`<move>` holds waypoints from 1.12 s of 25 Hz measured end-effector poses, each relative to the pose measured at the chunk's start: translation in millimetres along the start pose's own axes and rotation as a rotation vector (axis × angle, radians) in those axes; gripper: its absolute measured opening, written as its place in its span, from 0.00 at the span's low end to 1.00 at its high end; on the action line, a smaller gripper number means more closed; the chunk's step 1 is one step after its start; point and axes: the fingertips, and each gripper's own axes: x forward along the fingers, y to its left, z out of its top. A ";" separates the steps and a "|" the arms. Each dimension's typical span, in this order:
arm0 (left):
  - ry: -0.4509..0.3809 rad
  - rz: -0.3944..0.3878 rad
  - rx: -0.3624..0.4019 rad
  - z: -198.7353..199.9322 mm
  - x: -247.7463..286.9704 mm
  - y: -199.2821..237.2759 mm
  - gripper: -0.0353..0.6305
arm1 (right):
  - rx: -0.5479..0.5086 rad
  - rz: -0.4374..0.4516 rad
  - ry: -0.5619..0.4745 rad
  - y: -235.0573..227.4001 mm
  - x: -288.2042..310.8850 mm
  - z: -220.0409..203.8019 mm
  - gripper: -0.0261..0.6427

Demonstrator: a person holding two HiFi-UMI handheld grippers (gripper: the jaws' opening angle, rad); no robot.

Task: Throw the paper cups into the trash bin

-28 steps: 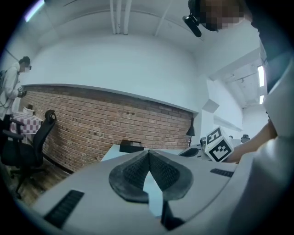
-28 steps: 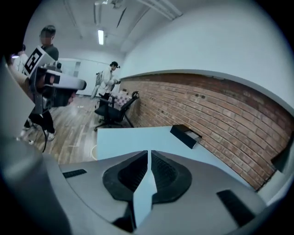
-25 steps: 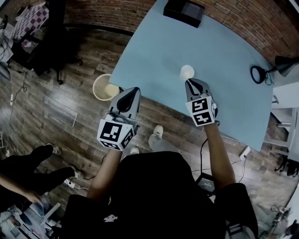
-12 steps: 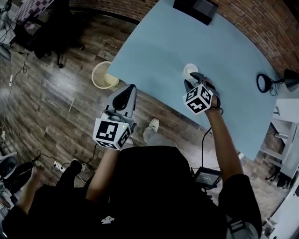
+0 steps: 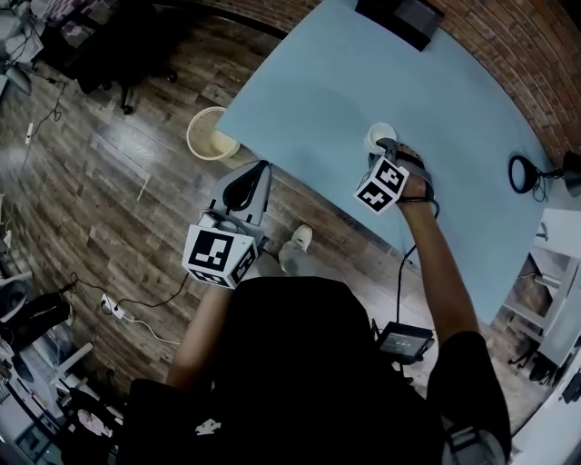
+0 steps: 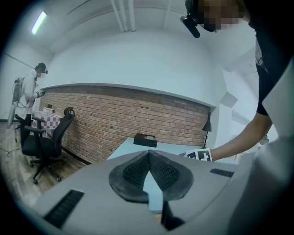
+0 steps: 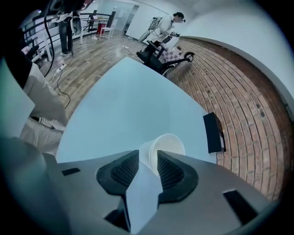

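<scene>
A white paper cup (image 5: 380, 134) stands upright on the light blue table (image 5: 309, 91). My right gripper (image 5: 387, 147) points steeply down at it. In the right gripper view the cup (image 7: 164, 148) sits between the pads; the jaws have just been opening and stand apart around it without squeezing it. My left gripper (image 5: 258, 171) hovers over the floor beside the table's near edge, its tips together (image 6: 149, 153) with nothing in them. The round cream trash bin (image 5: 194, 143) stands on the wooden floor at the table's left corner.
A black box (image 5: 404, 16) lies at the table's far end, and a black desk lamp (image 5: 525, 173) stands at its right side. Cables and a power strip (image 5: 109, 307) lie on the floor to the left. An office chair (image 6: 46, 142) stands by the brick wall.
My right gripper has come down and rolled onto the cup, and its jaws went from shut to wide apart around it. The left gripper has barely moved.
</scene>
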 end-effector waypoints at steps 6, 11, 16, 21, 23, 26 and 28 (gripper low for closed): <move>0.006 0.057 0.002 2.2 -11.0 10.7 0.06 | -0.012 -0.001 0.020 -2.6 3.8 -2.6 0.16; 0.003 0.079 -0.007 4.1 -19.9 17.7 0.06 | -0.026 -0.026 0.020 -2.0 1.1 3.9 0.11; -0.008 0.071 -0.005 3.3 -13.4 17.1 0.06 | -0.038 -0.067 0.028 -8.9 -0.8 4.2 0.07; -0.015 0.076 -0.015 2.9 -12.6 25.9 0.06 | -0.031 -0.088 0.025 -19.2 -2.5 13.9 0.07; -0.017 0.086 -0.016 3.2 -15.9 32.8 0.06 | -0.028 -0.088 0.019 -19.4 -0.9 20.9 0.07; -0.021 0.110 -0.017 4.1 -22.8 47.7 0.06 | -0.042 -0.098 0.004 -19.1 3.1 35.7 0.07; -0.026 0.125 -0.016 6.8 -28.0 57.8 0.06 | -0.049 -0.102 -0.003 -18.5 3.7 46.9 0.07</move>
